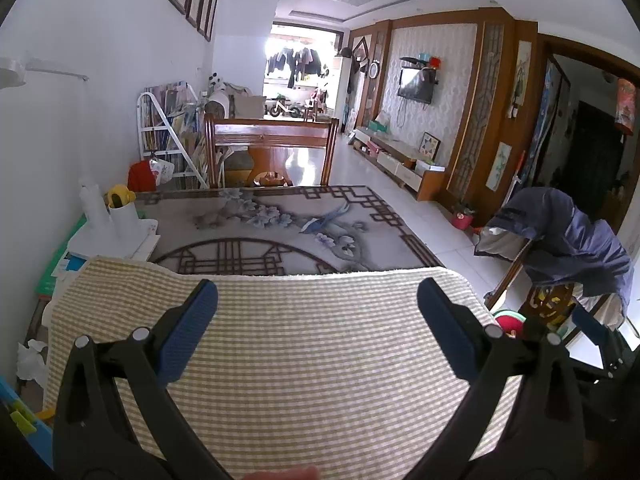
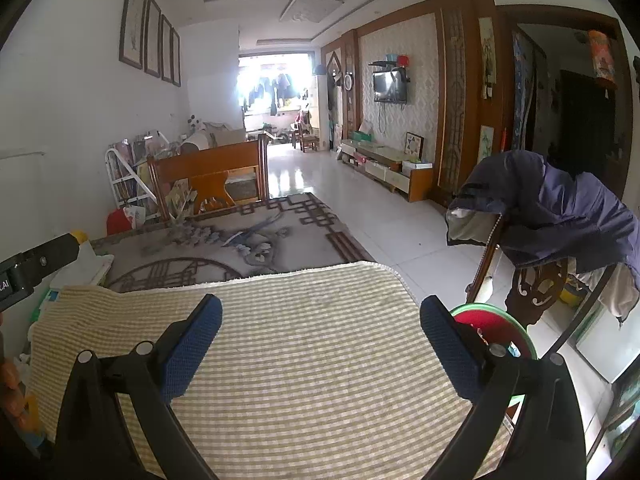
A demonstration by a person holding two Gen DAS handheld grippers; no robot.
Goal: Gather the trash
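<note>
My left gripper [image 1: 316, 296] is open and empty above a yellow-and-white checked cloth [image 1: 288, 364] on the near end of the table. My right gripper [image 2: 320, 312] is open and empty above the same cloth [image 2: 304, 364]. A round bin with a green rim and red inside [image 2: 496, 324] stands on the floor just right of the table; in the left wrist view only its edge [image 1: 508, 318] shows. Crumpled white paper [image 1: 30, 362] lies at the table's left edge. The left gripper's body [image 2: 36, 264] shows at the left of the right wrist view.
The table [image 1: 280, 224] has a flower-and-lattice pattern. White bottles and a yellow-topped cup [image 1: 120, 210] stand at its left on books. A wooden chair [image 1: 272, 148] stands at the far end. A chair draped with a purple jacket [image 2: 560, 216] stands on the right.
</note>
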